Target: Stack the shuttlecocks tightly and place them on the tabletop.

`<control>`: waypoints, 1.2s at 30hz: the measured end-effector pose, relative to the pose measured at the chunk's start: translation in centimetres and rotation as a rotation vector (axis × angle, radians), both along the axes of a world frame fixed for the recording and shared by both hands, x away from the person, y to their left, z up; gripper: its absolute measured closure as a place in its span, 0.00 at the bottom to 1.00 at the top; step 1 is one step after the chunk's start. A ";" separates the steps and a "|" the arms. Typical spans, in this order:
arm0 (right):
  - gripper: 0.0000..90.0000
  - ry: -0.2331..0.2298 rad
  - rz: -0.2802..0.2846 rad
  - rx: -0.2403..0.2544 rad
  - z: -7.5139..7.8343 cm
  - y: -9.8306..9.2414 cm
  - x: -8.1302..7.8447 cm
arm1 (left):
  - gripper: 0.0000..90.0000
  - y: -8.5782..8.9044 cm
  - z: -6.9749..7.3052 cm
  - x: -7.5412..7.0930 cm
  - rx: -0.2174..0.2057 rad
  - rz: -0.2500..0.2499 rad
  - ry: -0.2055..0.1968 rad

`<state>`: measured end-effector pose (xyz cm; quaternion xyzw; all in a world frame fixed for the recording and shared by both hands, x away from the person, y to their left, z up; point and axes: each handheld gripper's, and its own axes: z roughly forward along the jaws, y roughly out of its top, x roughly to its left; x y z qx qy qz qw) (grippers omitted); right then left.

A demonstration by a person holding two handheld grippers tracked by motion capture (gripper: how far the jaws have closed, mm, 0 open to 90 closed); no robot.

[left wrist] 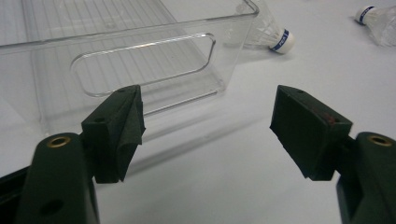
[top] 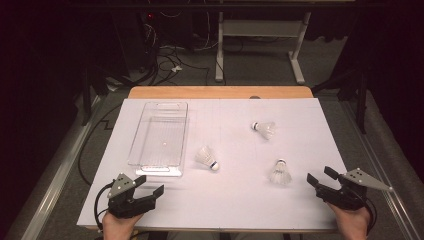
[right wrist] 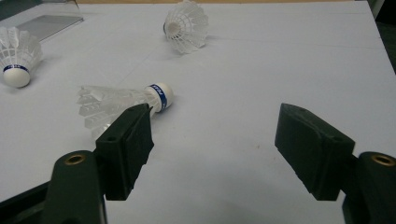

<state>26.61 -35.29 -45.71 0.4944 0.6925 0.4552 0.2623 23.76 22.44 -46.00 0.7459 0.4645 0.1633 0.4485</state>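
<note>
Lying just beyond the open right tongs (right wrist: 212,140), a shuttlecock (right wrist: 119,100)

Bright table, dark surroundings; soft, slightly blurry pictures.

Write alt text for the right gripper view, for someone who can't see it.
The right gripper hangs open over a white table, nothing between its black jaws. The nearest shuttlecock lies on its side just past the left jaw; two more shuttlecocks lie farther off.

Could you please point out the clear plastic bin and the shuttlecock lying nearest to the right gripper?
clear plastic bin (top: 134,148), high view, on its left wall.
shuttlecock (right wrist: 112,103), right gripper view, on its white feather skirt.
</note>
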 end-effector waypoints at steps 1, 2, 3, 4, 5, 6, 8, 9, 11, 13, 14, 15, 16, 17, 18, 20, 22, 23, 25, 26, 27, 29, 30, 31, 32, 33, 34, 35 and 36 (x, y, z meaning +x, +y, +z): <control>0.31 0.001 0.000 0.000 0.0 0.0 0.0 | 0.30 -0.1 0.0 0.0 0.004 -0.004 0.000; 0.31 0.001 0.000 -0.001 0.0 0.0 0.0 | 0.30 -0.3 0.0 0.0 0.008 -0.009 0.002; 0.31 0.001 0.001 -0.001 0.0 0.0 0.0 | 0.30 -0.3 0.0 0.0 0.008 -0.009 0.002; 0.31 0.000 0.002 -0.001 0.0 0.0 0.0 | 0.30 -0.7 0.0 0.0 0.014 -0.013 -0.004; 0.31 0.000 0.005 0.003 0.0 0.0 0.0 | 0.31 -0.9 0.1 -0.1 0.017 -0.017 -0.010; 0.31 -0.004 0.008 0.009 0.0 0.0 0.0 | 0.32 -1.1 0.1 -0.1 0.017 -0.022 -0.014; 0.31 -0.010 0.013 0.009 0.1 0.1 0.0 | 0.34 -1.5 0.2 -0.1 0.023 -0.036 -0.008; 0.31 -0.009 0.016 0.006 0.1 0.1 0.1 | 0.34 -1.7 0.1 0.0 0.030 -0.042 -0.005; 0.31 -0.007 0.017 0.004 0.1 0.2 0.1 | 0.34 -1.8 0.1 0.0 0.034 -0.048 -0.003; 0.31 -0.009 0.018 0.006 0.1 0.2 0.0 | 0.35 -2.1 0.0 0.0 0.038 -0.055 0.004; 0.31 -0.008 0.018 0.006 0.1 0.2 0.0 | 0.35 -2.2 0.0 0.0 0.038 -0.059 0.007; 0.31 -0.007 0.018 0.006 0.0 0.2 0.0 | 0.35 -2.2 0.0 0.0 0.036 -0.061 0.009; 0.31 -0.006 0.019 0.007 0.0 0.2 0.1 | 0.35 -2.3 0.0 0.0 0.033 -0.061 0.010; 0.31 -0.005 0.021 0.007 0.0 0.2 0.1 | 0.35 -2.3 0.1 0.0 0.029 -0.059 0.010; 0.30 -0.004 0.022 0.009 0.0 0.2 0.1 | 0.34 -2.3 0.1 0.0 0.026 -0.060 0.010; 0.30 -0.005 0.025 0.008 0.0 0.2 0.1 | 0.34 -2.4 0.1 0.0 0.017 -0.061 0.009; 0.30 -0.005 0.025 0.008 0.0 0.2 0.1 | 0.35 -2.5 0.2 0.0 0.018 -0.066 0.011; 0.30 -0.005 0.025 0.008 0.0 0.2 0.1 | 0.35 -2.6 0.1 0.0 0.016 -0.071 0.014; 0.30 -0.005 0.024 0.010 0.1 0.2 0.1 | 0.35 -2.9 0.1 0.0 0.021 -0.081 0.018; 0.30 -0.006 0.025 0.009 0.1 0.2 0.1 | 0.35 -3.0 0.1 0.0 0.023 -0.084 0.018; 0.30 -0.006 0.023 0.008 0.1 0.2 0.1 | 0.36 -3.1 0.1 0.0 0.030 -0.091 0.016; 0.30 -0.005 0.025 0.008 0.0 0.2 0.1 | 0.36 -3.5 0.1 0.0 0.025 -0.100 0.019; 0.30 -0.001 0.026 0.006 0.0 0.2 0.1 | 0.36 -3.8 0.1 0.1 0.013 -0.110 0.033; 0.30 0.000 0.027 0.004 0.0 0.2 0.2 | 0.36 -3.9 0.1 0.1 0.007 -0.115 0.034; 0.30 0.001 0.027 0.000 0.0 0.2 0.2 | 0.36 -4.1 0.1 0.1 0.009 -0.119 0.033; 0.30 0.003 0.027 -0.001 0.0 0.3 0.2 | 0.36 -4.1 0.1 0.1 0.009 -0.119 0.033; 0.30 0.003 0.027 -0.001 0.0 0.3 0.2 | 0.36 -4.3 0.1 0.1 0.014 -0.122 0.030; 0.30 0.004 0.027 -0.003 0.0 0.3 0.3 | 0.36 -4.5 0.1 0.1 0.022 -0.129 0.026; 0.30 0.004 0.026 -0.005 0.0 0.4 0.3 | 0.36 -4.6 0.1 0.1 0.028 -0.133 0.024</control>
